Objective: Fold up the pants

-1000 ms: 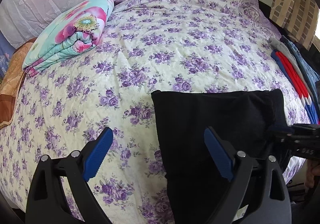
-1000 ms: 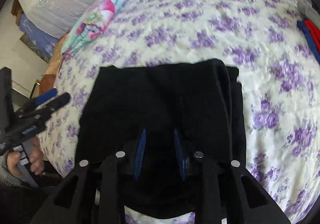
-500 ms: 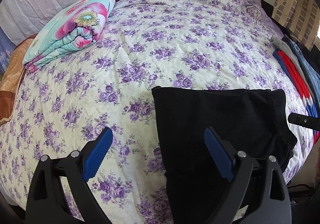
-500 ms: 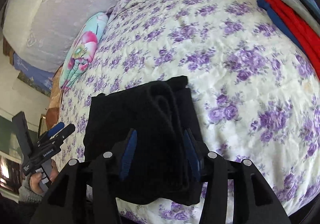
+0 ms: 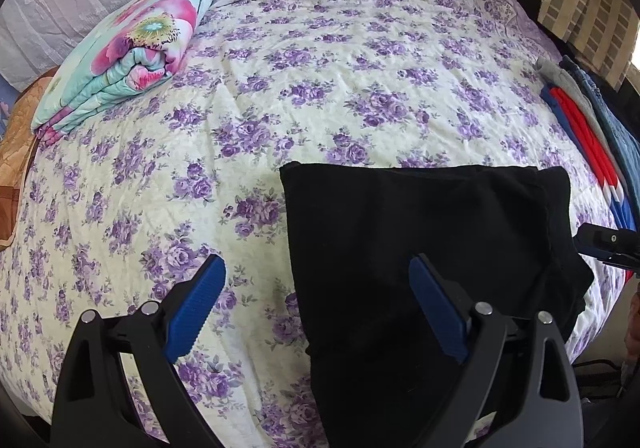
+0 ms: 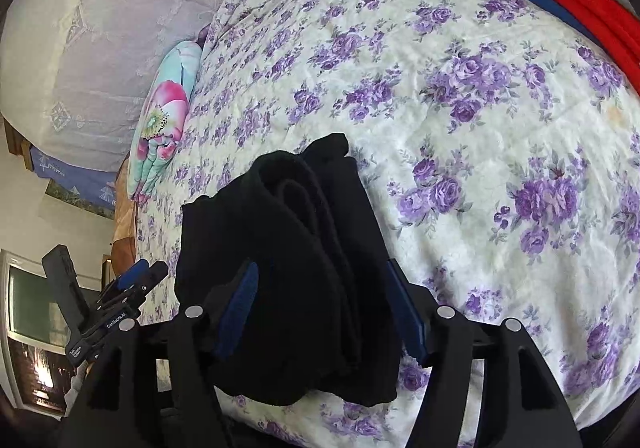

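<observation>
Your right hand-held gripper is opening around the folded edge of the pants on the bed, while your left hand-held gripper, wide open and empty, straddles their left edge, long axis running away from you.

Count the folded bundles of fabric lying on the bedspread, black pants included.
3: the black pants at the near edge, the floral quilt far left by the headboard, and the stack of clothes along the right edge. More may lie outside the frame.
</observation>
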Demonstrator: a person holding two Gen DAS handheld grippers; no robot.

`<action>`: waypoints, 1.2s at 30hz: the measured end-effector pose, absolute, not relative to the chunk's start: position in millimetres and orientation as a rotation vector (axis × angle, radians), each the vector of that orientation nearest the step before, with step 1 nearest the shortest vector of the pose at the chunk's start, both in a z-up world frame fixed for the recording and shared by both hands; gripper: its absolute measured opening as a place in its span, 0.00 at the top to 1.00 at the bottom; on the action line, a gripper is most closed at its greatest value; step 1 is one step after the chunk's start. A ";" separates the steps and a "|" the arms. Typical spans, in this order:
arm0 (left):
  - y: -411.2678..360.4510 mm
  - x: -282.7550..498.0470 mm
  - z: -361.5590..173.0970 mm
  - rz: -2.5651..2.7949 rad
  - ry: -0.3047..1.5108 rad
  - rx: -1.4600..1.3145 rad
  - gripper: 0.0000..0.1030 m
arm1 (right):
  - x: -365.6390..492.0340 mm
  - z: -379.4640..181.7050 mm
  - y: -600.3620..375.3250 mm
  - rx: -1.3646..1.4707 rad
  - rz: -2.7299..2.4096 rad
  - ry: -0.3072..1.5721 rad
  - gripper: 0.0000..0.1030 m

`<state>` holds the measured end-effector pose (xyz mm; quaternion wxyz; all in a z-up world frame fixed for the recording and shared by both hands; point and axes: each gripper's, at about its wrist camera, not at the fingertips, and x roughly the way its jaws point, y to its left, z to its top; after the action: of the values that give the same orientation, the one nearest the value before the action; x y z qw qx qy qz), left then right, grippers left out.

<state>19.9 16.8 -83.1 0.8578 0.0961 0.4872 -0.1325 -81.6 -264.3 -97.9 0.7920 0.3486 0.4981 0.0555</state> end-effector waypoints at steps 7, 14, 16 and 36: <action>17.8 24.9 -96.0 -0.268 1.086 0.161 0.12 | -73.1 -104.3 -264.3 0.743 0.146 1.101 0.33; 19.0 25.8 -104.2 -0.239 1.116 0.137 0.12 | -65.3 -94.1 -271.6 0.702 0.156 1.087 0.33; 23.6 26.2 -107.2 -0.225 1.129 0.122 0.11 | -61.9 -85.2 -268.7 0.668 0.175 1.072 0.33; 62.8 12.2 -120.2 -0.170 1.195 -0.001 0.10 | -15.5 -83.2 -246.6 0.517 0.251 1.027 0.63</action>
<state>12.2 62.8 -120.2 0.8235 -0.0005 0.5617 -0.0800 -15.5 -246.6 -83.2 0.8317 0.2438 0.4844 0.1186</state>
